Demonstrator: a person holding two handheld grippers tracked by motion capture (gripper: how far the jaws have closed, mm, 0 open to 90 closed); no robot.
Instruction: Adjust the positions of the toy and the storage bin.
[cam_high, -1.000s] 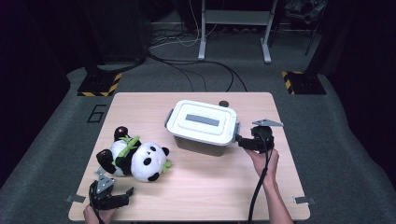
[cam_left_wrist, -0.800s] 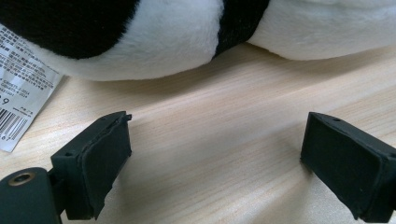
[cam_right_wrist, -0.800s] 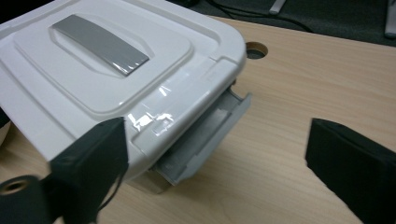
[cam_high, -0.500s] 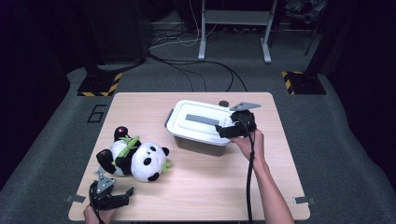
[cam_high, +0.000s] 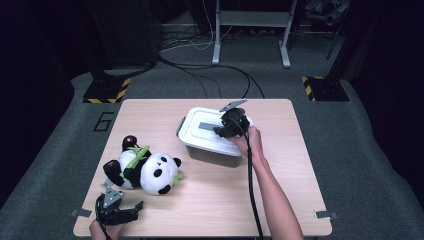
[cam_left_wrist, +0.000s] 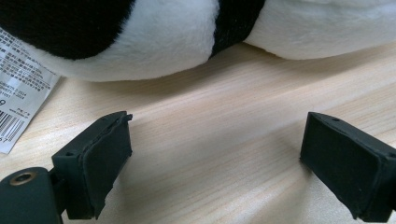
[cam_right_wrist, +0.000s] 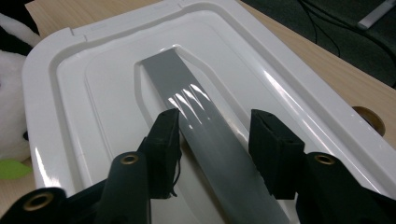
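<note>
At the lower left of the high view we rest the left gripper (cam_high: 116, 210) on the bench (cam_high: 210, 200), just below the plush panda (cam_high: 142, 167). Its fingers (cam_left_wrist: 100, 163) stand wide apart with nothing but bare wood between them; in the left gripper view the panda's belly and paper tag (cam_left_wrist: 21, 102) sit across the top of the frame, ahead of the fingers and not touching them.

Right of centre in the high view stands the white lidded box (cam_high: 215, 135), and our right gripper (cam_high: 227, 127) is over its lid. In the right gripper view the grey handle (cam_right_wrist: 205, 126) runs from upper left to lower right, lengthwise between the fingers (cam_right_wrist: 166, 149), one either side. They have just been closing and now straddle it, though gaps still show, so we judge it not yet gripped. The right hand is plainly nearer; the handle's long axis lies along the gripper's own line, so the squeeze goes across its width.
</note>
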